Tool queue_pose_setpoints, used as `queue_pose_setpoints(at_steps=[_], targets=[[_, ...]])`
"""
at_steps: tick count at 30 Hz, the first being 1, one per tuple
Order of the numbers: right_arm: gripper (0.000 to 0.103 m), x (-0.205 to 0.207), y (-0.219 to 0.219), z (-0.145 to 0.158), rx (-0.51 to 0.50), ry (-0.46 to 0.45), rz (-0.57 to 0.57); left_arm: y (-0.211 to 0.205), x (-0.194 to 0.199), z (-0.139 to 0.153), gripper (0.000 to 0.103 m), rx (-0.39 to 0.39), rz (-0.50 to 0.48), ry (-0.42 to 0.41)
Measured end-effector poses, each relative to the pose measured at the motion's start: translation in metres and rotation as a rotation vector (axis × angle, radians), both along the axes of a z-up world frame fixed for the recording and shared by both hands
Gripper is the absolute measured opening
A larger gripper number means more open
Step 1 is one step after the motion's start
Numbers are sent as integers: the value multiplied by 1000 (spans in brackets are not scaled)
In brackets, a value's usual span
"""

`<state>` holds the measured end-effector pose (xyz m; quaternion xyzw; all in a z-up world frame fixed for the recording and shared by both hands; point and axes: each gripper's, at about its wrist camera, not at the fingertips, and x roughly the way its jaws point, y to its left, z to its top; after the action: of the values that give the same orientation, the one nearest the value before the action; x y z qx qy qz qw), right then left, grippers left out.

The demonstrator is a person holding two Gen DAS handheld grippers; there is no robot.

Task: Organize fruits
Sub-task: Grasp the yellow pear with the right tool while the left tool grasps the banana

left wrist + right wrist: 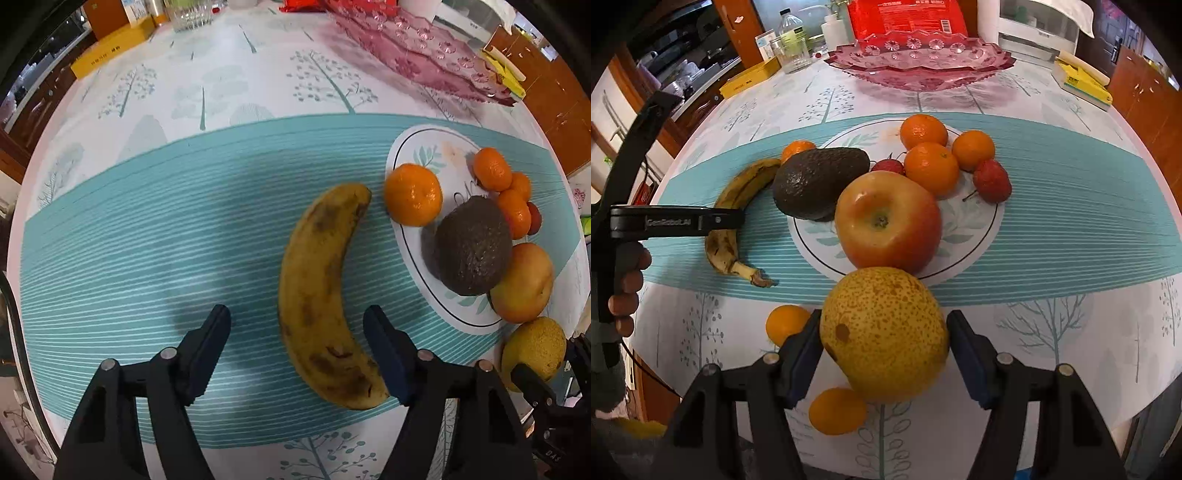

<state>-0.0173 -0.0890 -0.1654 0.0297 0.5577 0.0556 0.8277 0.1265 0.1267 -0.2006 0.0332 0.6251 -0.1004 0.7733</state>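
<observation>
My left gripper (pixel 297 332) is open, its fingers on either side of a spotted banana (pixel 325 291) that lies on the teal-striped tablecloth, left of a white plate (pixel 417 155). The plate holds an avocado (pixel 472 245), an apple (pixel 524 282) and several tangerines (pixel 413 194). My right gripper (pixel 882 334) is shut on a speckled yellow pear (pixel 886 332), held above the table in front of the plate (pixel 971 229). The apple (pixel 888 219), avocado (pixel 818 181), tangerines (pixel 931 168), two small red fruits (pixel 991 181) and the banana (pixel 738 199) show in the right wrist view.
Two loose tangerines (pixel 786 325) (pixel 836 410) lie on the table under my right gripper. A pink glass dish (pixel 919 61) stands at the back, with a glass jar (pixel 790 51), bottles, a yellow box (pixel 750 79) and a yellow sponge pack (pixel 1082 83). The table's near edge is close.
</observation>
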Motion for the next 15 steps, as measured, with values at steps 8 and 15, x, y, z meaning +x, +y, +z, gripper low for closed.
queue_pose_setpoints(at_steps=[8, 15], targets=[[65, -1, -1, 3, 4, -10, -4, -10, 4, -3, 55, 29, -9, -15], [65, -1, -9, 22, -2, -50, -27, -15, 8, -2, 37, 2, -9, 1]])
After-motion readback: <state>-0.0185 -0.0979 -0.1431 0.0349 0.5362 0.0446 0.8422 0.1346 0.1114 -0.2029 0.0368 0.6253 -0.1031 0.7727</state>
